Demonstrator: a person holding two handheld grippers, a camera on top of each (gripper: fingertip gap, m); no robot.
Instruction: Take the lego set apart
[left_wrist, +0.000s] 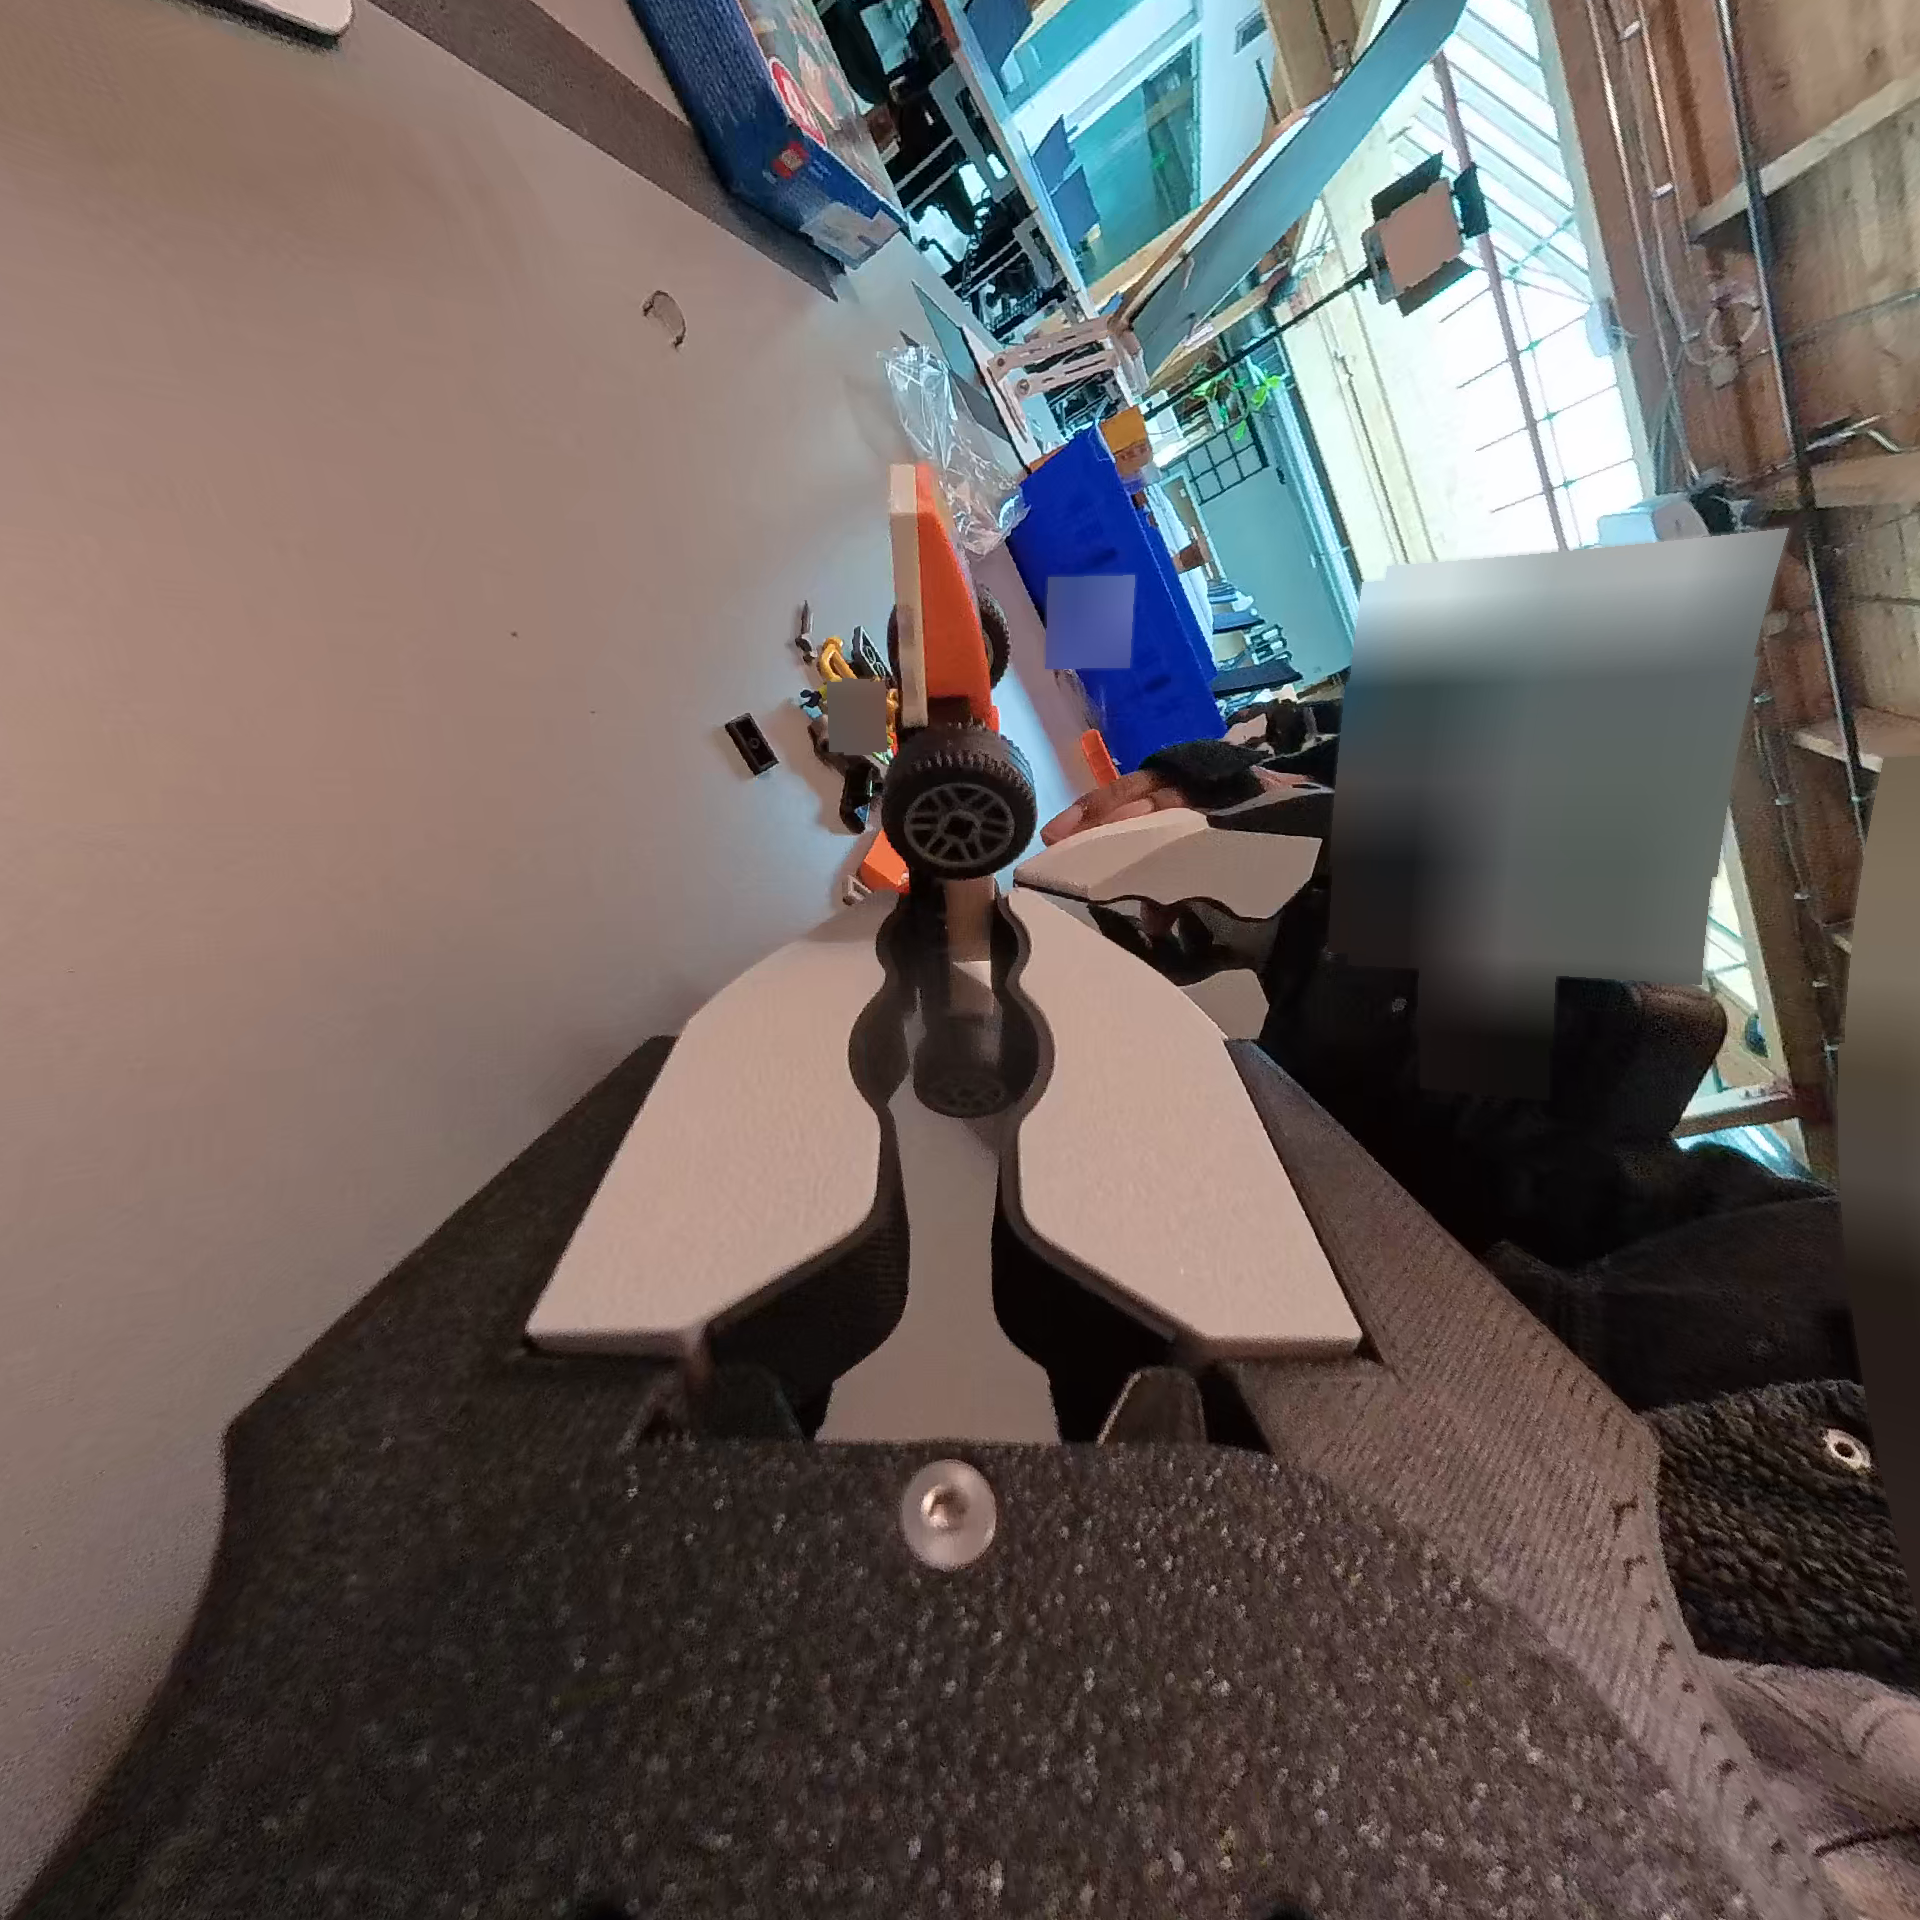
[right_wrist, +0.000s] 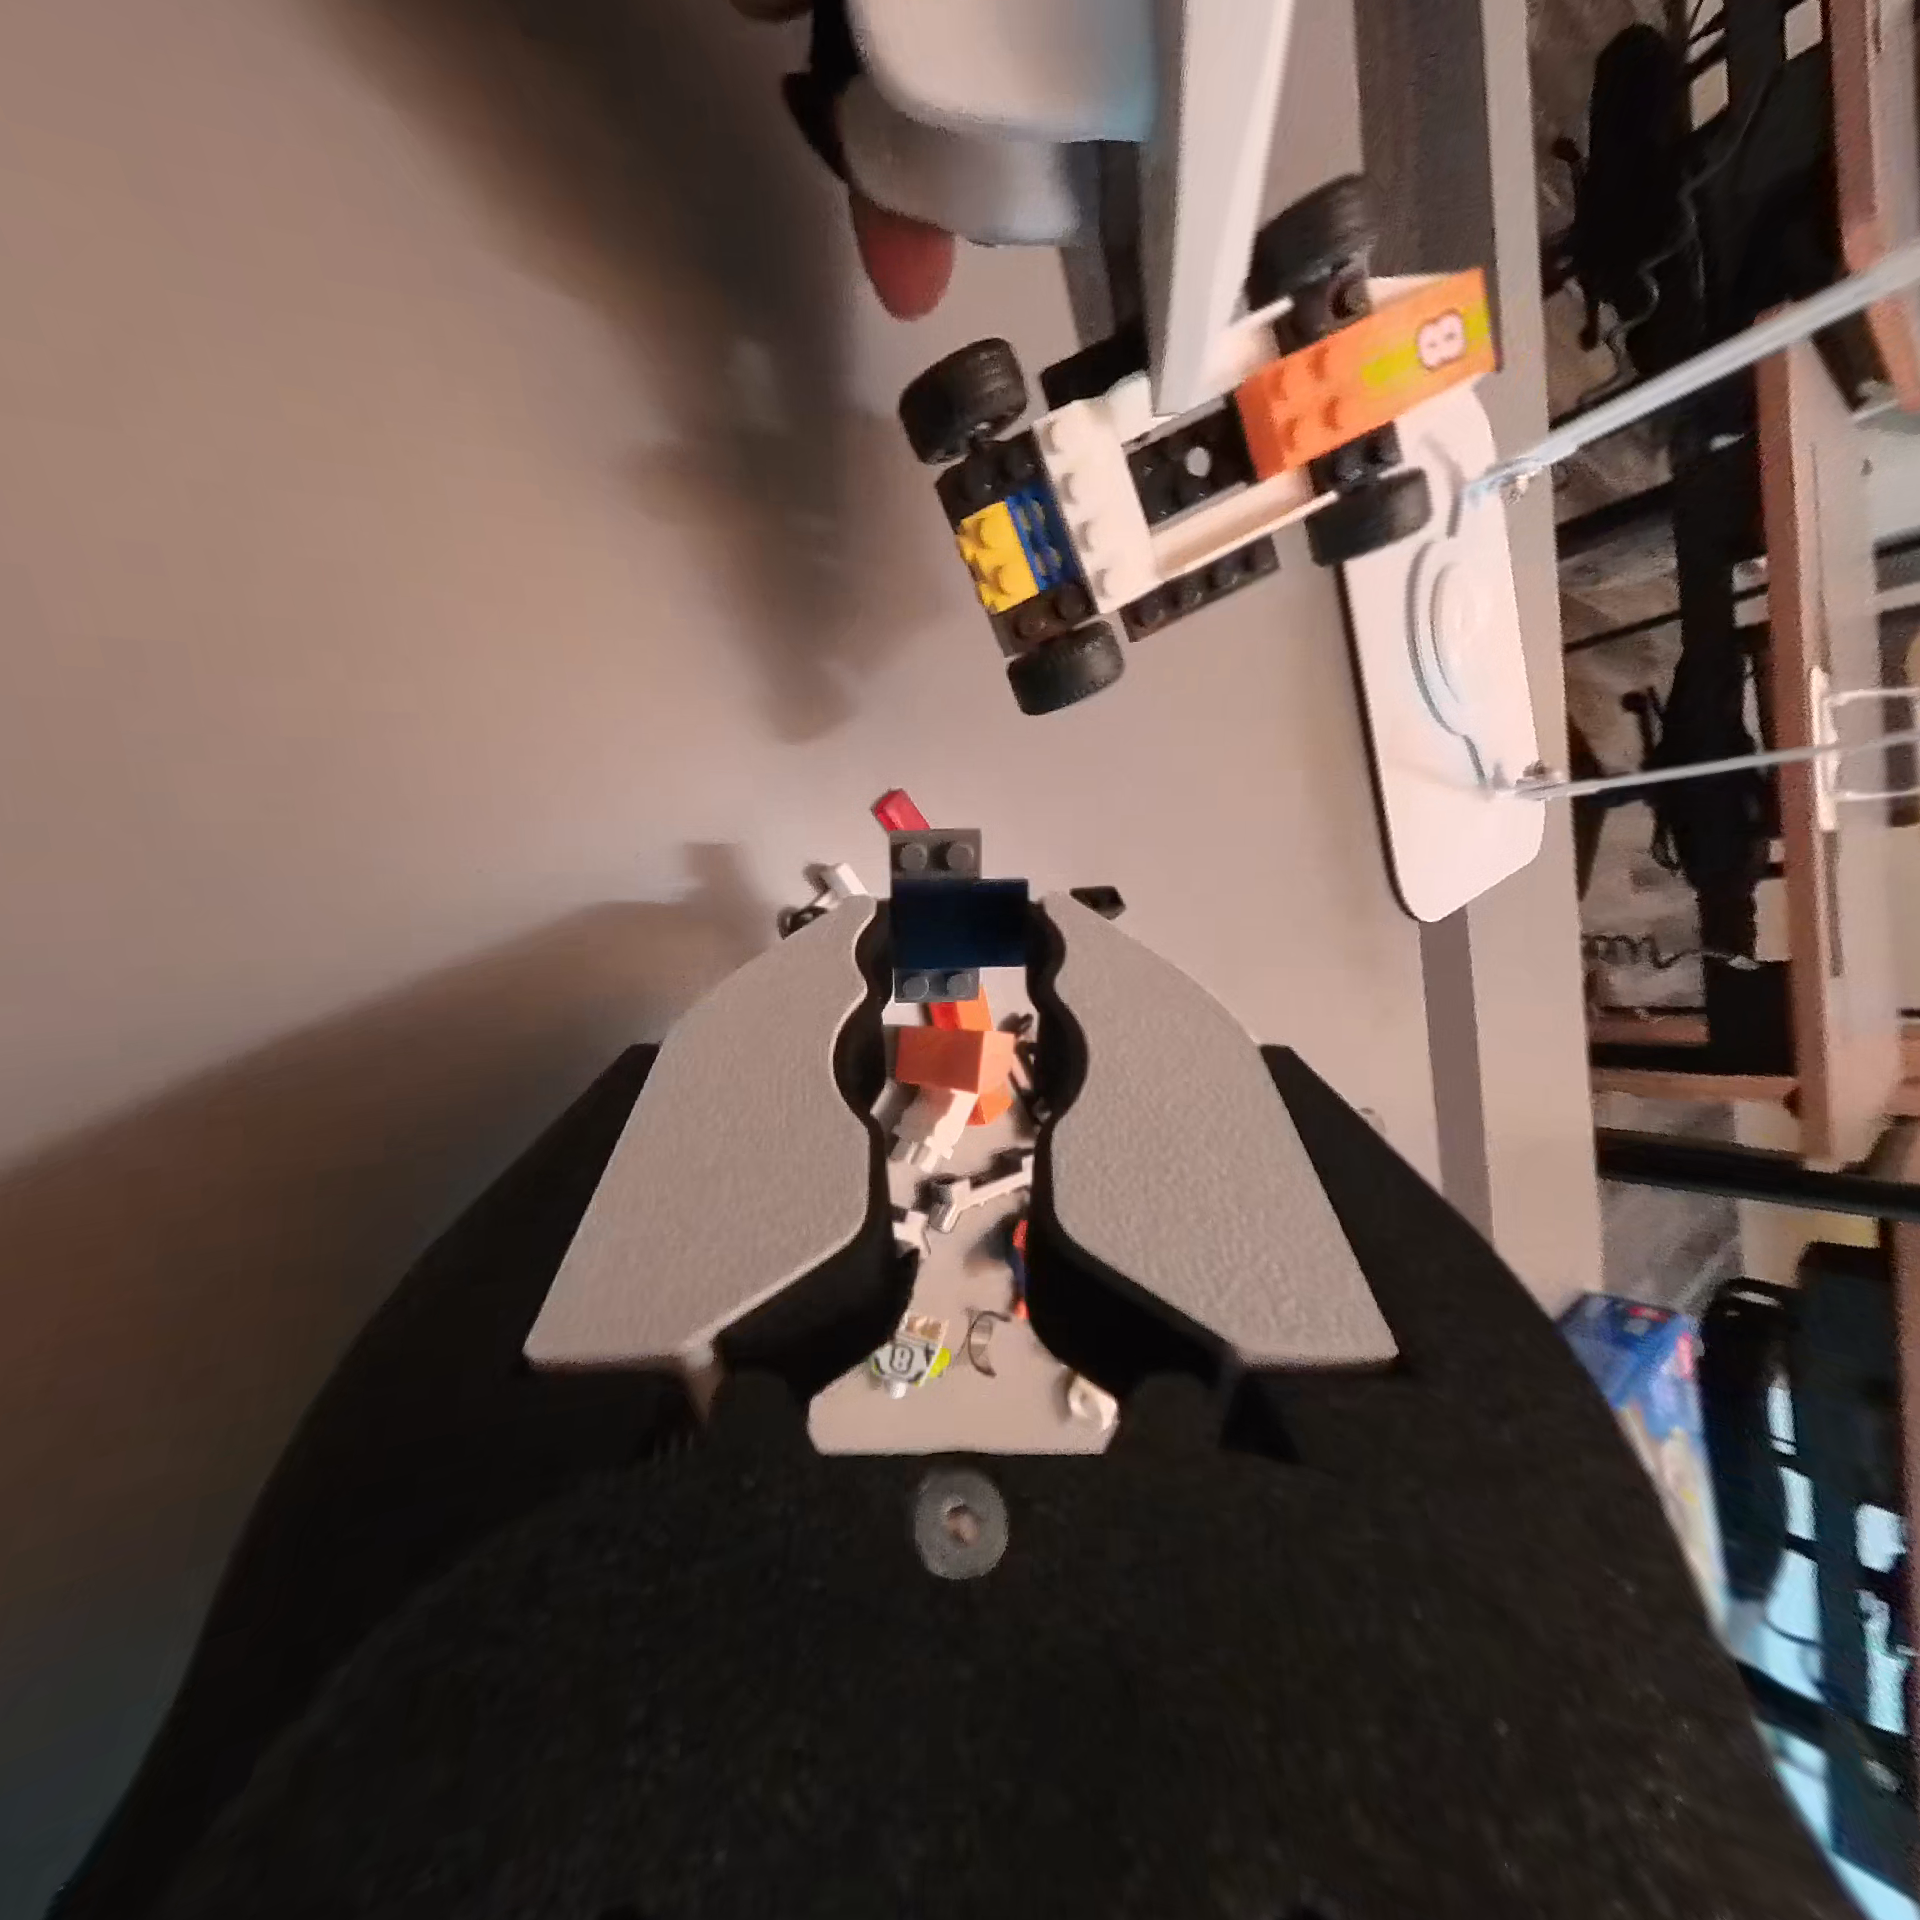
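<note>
The lego car (right_wrist: 1174, 488), with a white frame, orange nose, yellow and blue bricks and black wheels, is held in the air above the table. My left gripper (left_wrist: 951, 904) is shut on it. In the left wrist view the car (left_wrist: 935, 623) is seen end-on, with one wheel (left_wrist: 958, 816) just past the tips. One left finger (right_wrist: 1216, 208) shows over the car in the right wrist view. My right gripper (right_wrist: 961, 914) is shut on a dark blue piece with grey plates (right_wrist: 956, 925), apart from the car. The right gripper also shows in the left wrist view (left_wrist: 1143, 852).
Loose lego parts (right_wrist: 940, 1070) lie on the table under my right gripper, and more lie beyond the car (left_wrist: 842, 707). A blue bin (left_wrist: 1112, 603), a clear plastic bag (left_wrist: 935, 416) and a blue box (left_wrist: 769, 114) stand farther off. A white board (right_wrist: 1455, 727) lies at the table edge. Left tips to right tips: about 9 cm.
</note>
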